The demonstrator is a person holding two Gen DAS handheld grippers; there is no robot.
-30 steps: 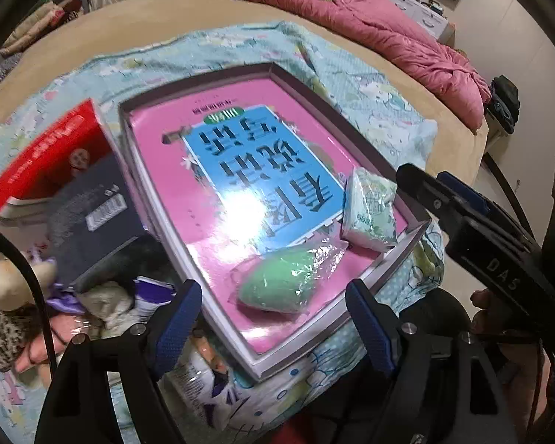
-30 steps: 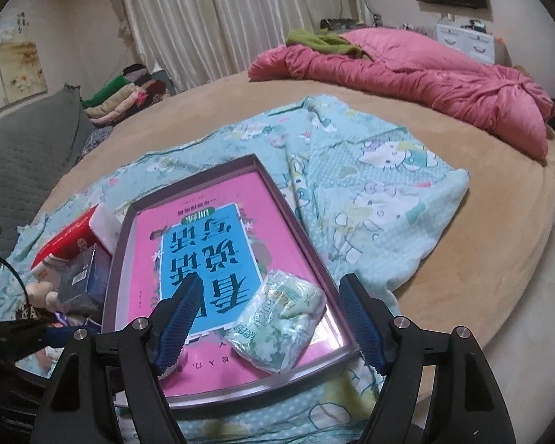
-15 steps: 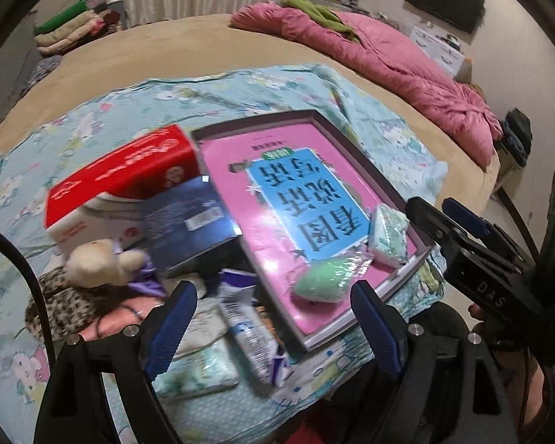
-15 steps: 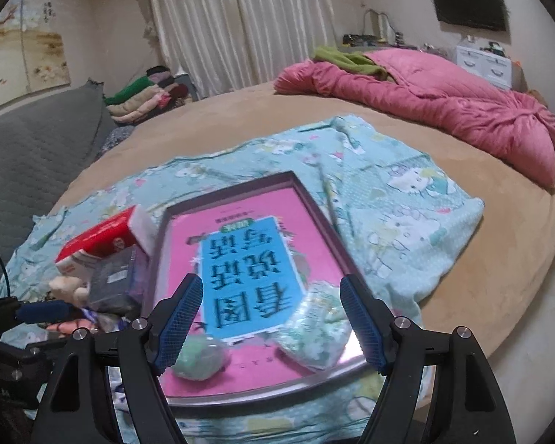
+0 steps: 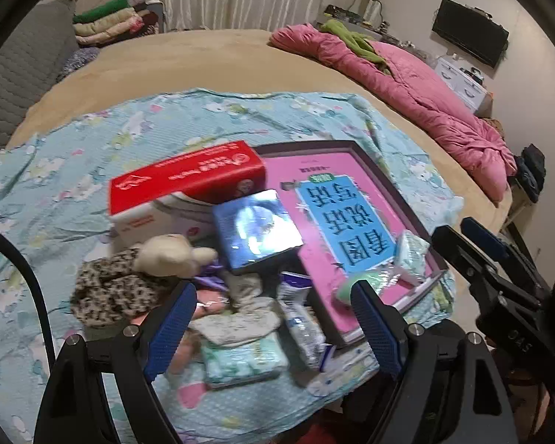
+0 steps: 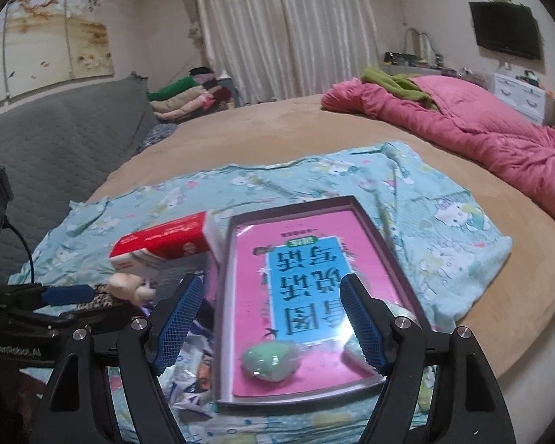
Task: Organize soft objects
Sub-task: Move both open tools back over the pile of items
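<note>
A pink tray (image 5: 362, 170) (image 6: 296, 222) lies on a light blue sheet and holds a green wrapped soft ball (image 6: 270, 360) (image 5: 351, 285) and a green-white tissue pack (image 5: 410, 255). Left of the tray is a pile: a cream plush toy (image 5: 166, 251), leopard-print cloth (image 5: 107, 288), a red tissue box (image 5: 188, 181), a dark blue box (image 5: 257, 229), a white sock (image 5: 240, 322) and small packs (image 5: 244, 359). My left gripper (image 5: 273, 329) is open and empty above the pile. My right gripper (image 6: 273, 322) is open and empty above the tray's near end.
The sheet (image 6: 444, 229) covers part of a round tan bed (image 6: 277, 125). A pink quilt (image 6: 481, 133) lies at the far right. A grey headboard (image 6: 55, 137) and folded clothes (image 6: 188, 96) are at the back left. The bed's edge drops off on the right.
Both grippers have pulled back and up from the tray. The left view has swung left, bringing the pile of soft things into sight. Both stay open and empty.
</note>
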